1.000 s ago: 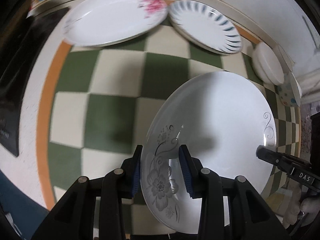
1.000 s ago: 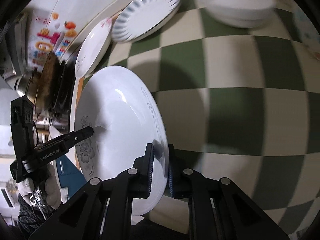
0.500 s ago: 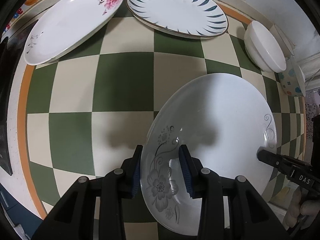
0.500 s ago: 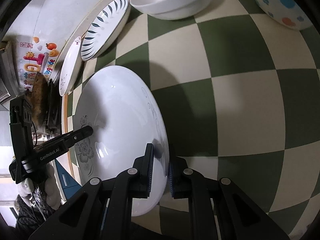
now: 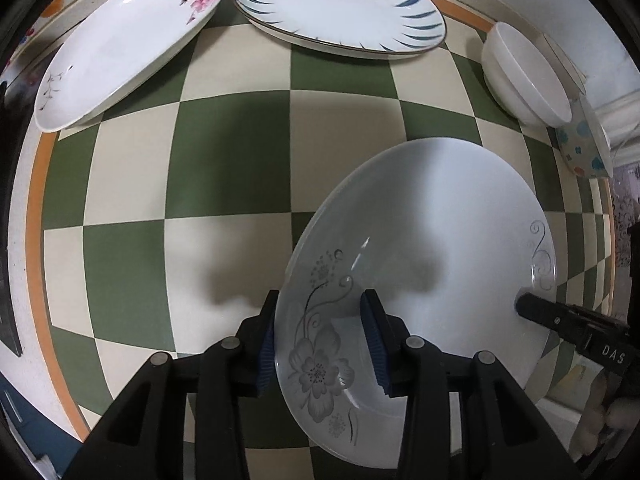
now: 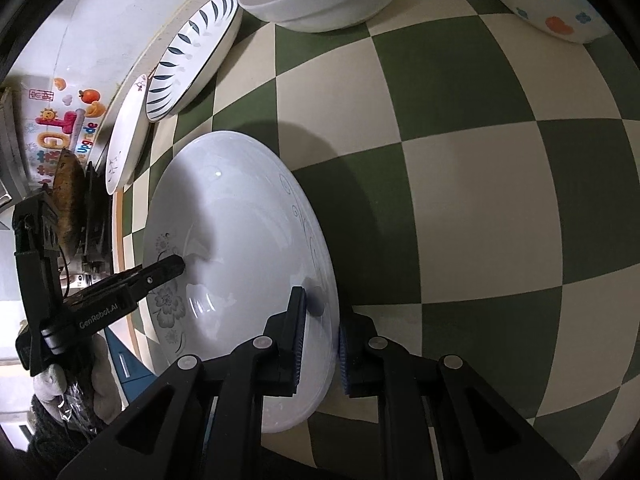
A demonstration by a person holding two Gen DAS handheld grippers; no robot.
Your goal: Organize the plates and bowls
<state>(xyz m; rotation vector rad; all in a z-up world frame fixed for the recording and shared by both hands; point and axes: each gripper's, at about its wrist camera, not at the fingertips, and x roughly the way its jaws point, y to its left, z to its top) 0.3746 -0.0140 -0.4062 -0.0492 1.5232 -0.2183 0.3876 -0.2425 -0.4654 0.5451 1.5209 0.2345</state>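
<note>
A white plate with a grey flower print (image 5: 440, 240) hangs tilted just above the green-checked tablecloth (image 5: 224, 168), held from two sides. My left gripper (image 5: 320, 340) points straight down and clamps the flowered edge between its blue pads; its jaws are opening slightly. My right gripper (image 6: 320, 344) pinches the opposite, swirl-printed rim of the plate (image 6: 240, 220), and its jaws are also starting to open. Each gripper's tip shows in the other's view: the right gripper (image 5: 524, 306) and the left gripper (image 6: 176, 268).
Along the back wall lie a pink-blossom plate (image 5: 128, 40) and a blue-leaf plate (image 5: 340, 12). Stacked white bowls (image 5: 524, 80) and a dotted bowl (image 5: 584, 152) stand at the right. Bare checked cloth spreads left of the held plate. A gloved hand (image 6: 96, 392) holds the left gripper.
Both grippers have sunk toward the table with the plate between them. The back plates and bowls have slid into fuller view. Both grips on the plate look the same.
</note>
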